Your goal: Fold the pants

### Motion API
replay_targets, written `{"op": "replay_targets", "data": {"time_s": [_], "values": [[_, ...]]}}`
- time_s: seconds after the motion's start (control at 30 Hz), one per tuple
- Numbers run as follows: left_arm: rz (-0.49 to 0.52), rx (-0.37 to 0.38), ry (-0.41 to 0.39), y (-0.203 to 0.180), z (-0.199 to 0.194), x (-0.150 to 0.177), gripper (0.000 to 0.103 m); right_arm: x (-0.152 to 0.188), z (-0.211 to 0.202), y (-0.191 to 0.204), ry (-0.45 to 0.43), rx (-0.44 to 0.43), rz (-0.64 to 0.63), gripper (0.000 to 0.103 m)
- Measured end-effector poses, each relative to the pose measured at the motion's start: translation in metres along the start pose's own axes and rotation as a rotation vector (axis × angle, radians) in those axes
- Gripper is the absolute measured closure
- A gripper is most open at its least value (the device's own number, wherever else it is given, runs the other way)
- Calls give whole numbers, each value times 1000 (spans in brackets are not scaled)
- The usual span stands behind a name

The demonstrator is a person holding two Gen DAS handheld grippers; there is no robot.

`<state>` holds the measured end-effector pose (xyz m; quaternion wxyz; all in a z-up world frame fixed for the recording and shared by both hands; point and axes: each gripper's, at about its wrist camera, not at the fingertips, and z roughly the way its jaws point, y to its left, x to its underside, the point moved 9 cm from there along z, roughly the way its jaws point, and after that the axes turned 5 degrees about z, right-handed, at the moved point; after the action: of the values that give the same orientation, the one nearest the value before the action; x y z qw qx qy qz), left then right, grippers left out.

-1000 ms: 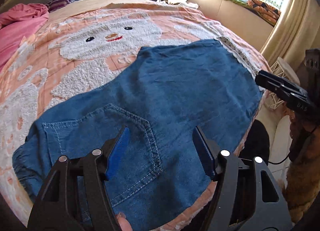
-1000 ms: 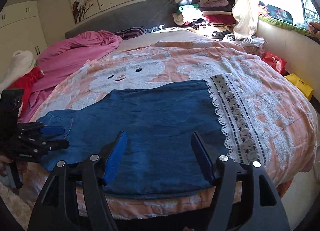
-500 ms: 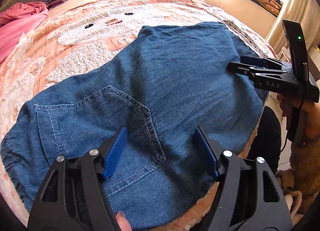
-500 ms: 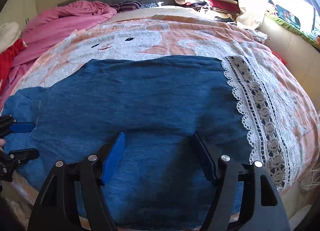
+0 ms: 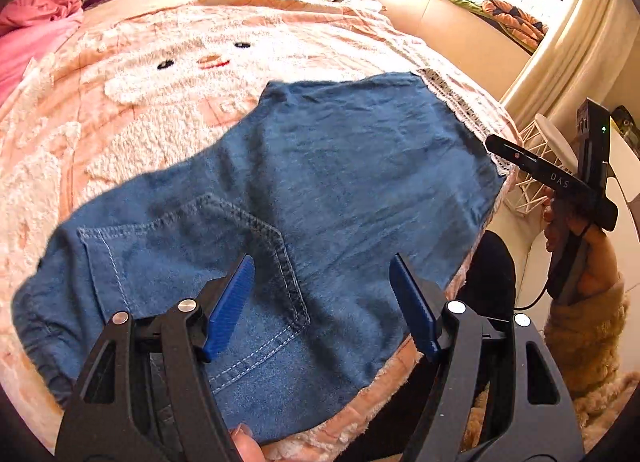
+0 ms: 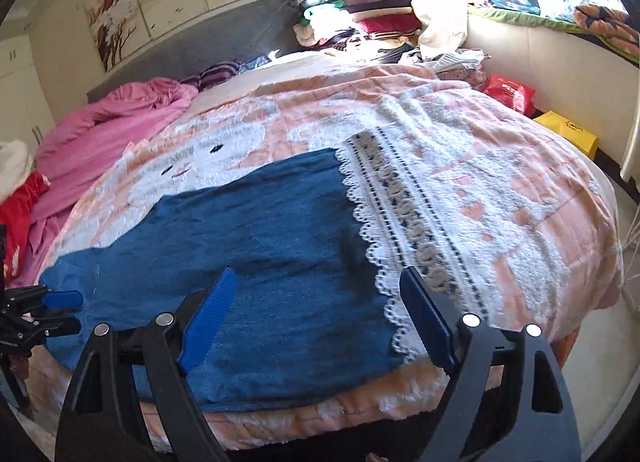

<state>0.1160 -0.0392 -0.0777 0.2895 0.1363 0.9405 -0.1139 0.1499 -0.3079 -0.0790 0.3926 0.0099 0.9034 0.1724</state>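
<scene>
Blue denim pants (image 5: pixel 320 182) lie flat on the peach bear blanket (image 5: pixel 140 122), back pocket up, along the bed's near edge. My left gripper (image 5: pixel 322 266) hovers open over the pocket seam (image 5: pixel 280 246) with nothing between its blue pads. My right gripper (image 6: pixel 316 274) hangs over the pants (image 6: pixel 260 242) near the leg end by the white lace trim (image 6: pixel 380 262). Its jaws are opening and hold nothing. Each gripper shows in the other's view: the right gripper (image 5: pixel 504 150) is held by a hand at the far right, and the left gripper (image 6: pixel 76 312) sits at the left edge.
A pink duvet (image 6: pixel 112 122) is bunched at the head of the bed, with piled clothes (image 6: pixel 352 18) beyond it. Red and yellow bags (image 6: pixel 508 92) lie by the window wall. A white wire stool (image 5: pixel 536 166) stands beside the bed's edge.
The left gripper has drawn back from the pants after dipping close. The right gripper slid toward the lace-trim end, tilted, and spread its jaws wider.
</scene>
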Motion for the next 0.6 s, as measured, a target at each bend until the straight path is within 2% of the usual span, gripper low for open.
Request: {"op": "replay_targets", "data": {"time_s": [0.23,0.47,0.6], "values": [[150,16,-75,-27,-21,-61,40,0,-43,-46,-72,33,139,20],[296,39,-124,-62,-13,-130,28,7,-58,-64,-92,40,185,20],[381,47,-134,-79,2,-157,21,7,-59,-67,-95,40,188,20]]}}
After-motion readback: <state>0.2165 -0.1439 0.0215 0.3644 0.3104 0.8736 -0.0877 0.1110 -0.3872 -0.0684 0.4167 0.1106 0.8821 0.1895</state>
